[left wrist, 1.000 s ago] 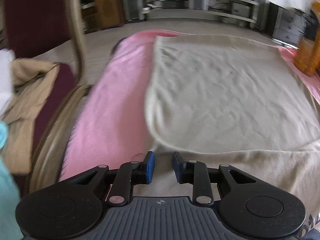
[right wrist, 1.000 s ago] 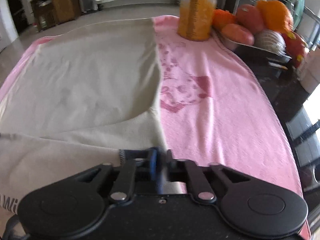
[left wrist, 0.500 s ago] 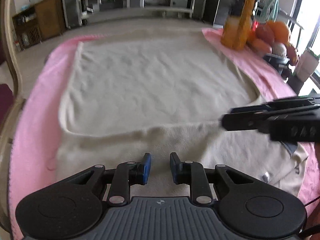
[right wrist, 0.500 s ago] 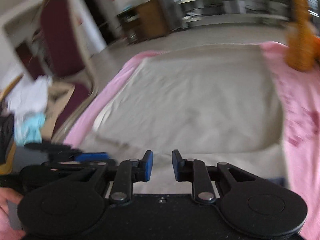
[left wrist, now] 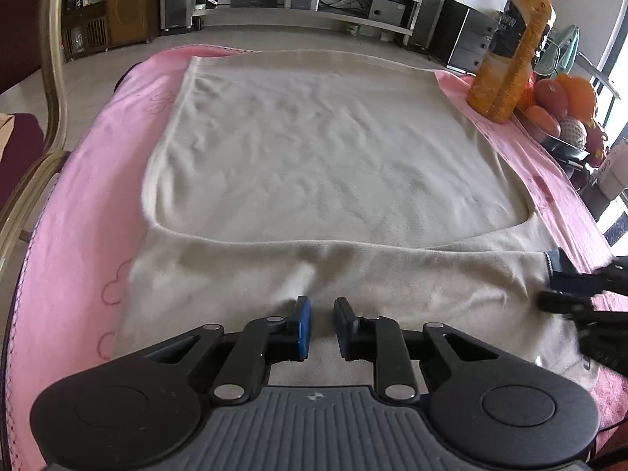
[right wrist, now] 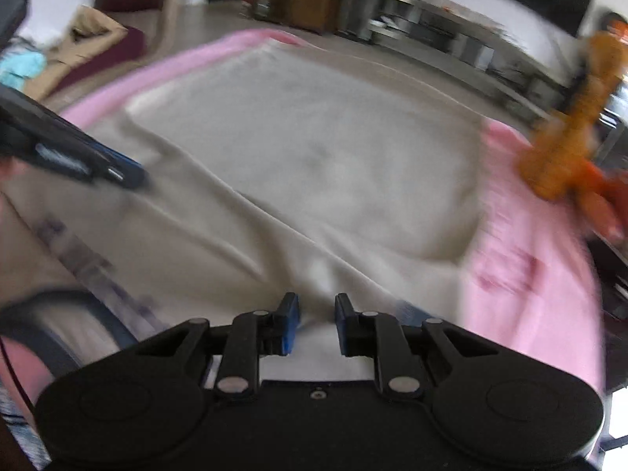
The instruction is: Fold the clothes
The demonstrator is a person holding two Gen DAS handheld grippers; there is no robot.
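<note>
Two claws are seen over a beige, soft-knit garment (left wrist: 337,165) spread on a pink towel-covered table (left wrist: 78,243). The left claw (left wrist: 321,316) is held slightly parted above the garment's near folded edge, nothing being pinched between its blue pads (left wrist: 303,325); whether the tips touch the fabric cannot be told. The right claw (right wrist: 316,318) is likewise narrowly parted and empty, over the same near edge, in a blurred view. A tall orange drink bottle (left wrist: 510,51) stands at the garment's far right corner, on the towel.
</note>
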